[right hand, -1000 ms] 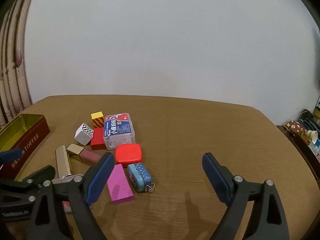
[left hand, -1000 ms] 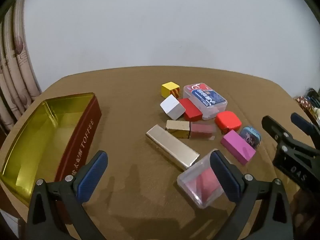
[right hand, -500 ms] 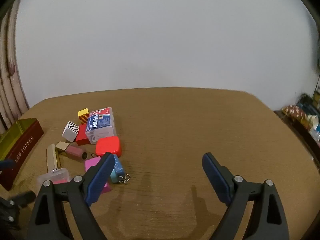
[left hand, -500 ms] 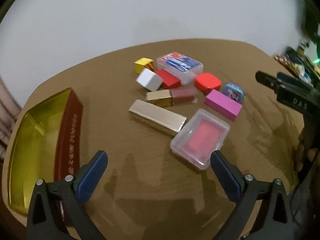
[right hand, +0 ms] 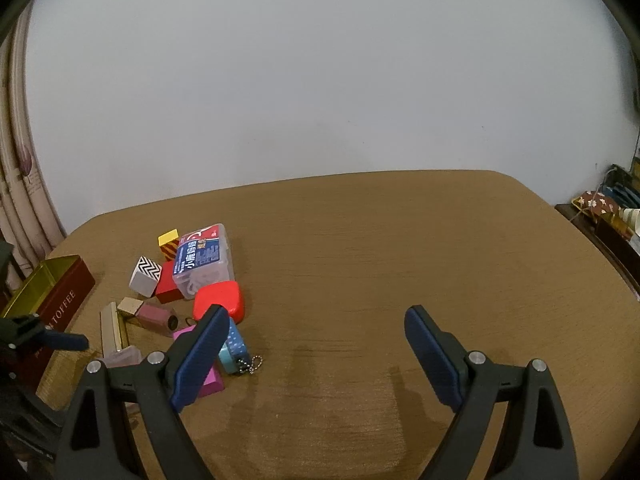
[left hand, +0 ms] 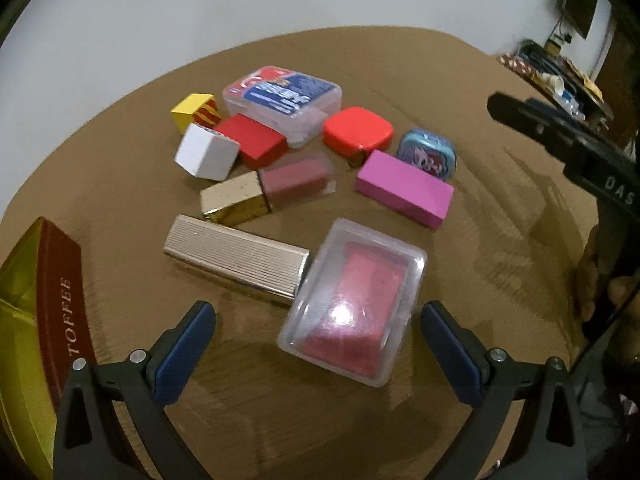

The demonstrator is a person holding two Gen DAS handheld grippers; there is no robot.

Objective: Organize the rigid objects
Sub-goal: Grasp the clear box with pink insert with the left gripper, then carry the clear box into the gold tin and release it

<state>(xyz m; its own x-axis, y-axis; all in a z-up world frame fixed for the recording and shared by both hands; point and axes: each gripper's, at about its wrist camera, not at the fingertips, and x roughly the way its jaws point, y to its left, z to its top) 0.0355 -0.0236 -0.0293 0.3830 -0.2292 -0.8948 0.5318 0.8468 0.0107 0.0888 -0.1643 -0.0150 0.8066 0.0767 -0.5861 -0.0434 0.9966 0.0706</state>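
**Clear case lines up between the left fingers**

The clear plastic case [left hand: 354, 302] with a red insert lies flat on the brown table [left hand: 500, 240], nearest the left gripper [left hand: 316, 350], one corner touching the end of the ribbed gold bar [left hand: 236, 258]. It is probably light and stiff, with glossy walls that could slip or flex under a hard pinch; its two long side walls look like the safest place to take hold, low down and square on. The left gripper stands wide, empty, its blue pads either side of the case but not touching it. Beyond lie the pink block [left hand: 404, 188], the gold-capped tube [left hand: 268, 192] and other small boxes, close-packed. The toffee tin [left hand: 60, 300] sits open at the left, a likely destination. The right gripper [right hand: 316, 354] is also spread wide and empty, over bare table beside the cluster.
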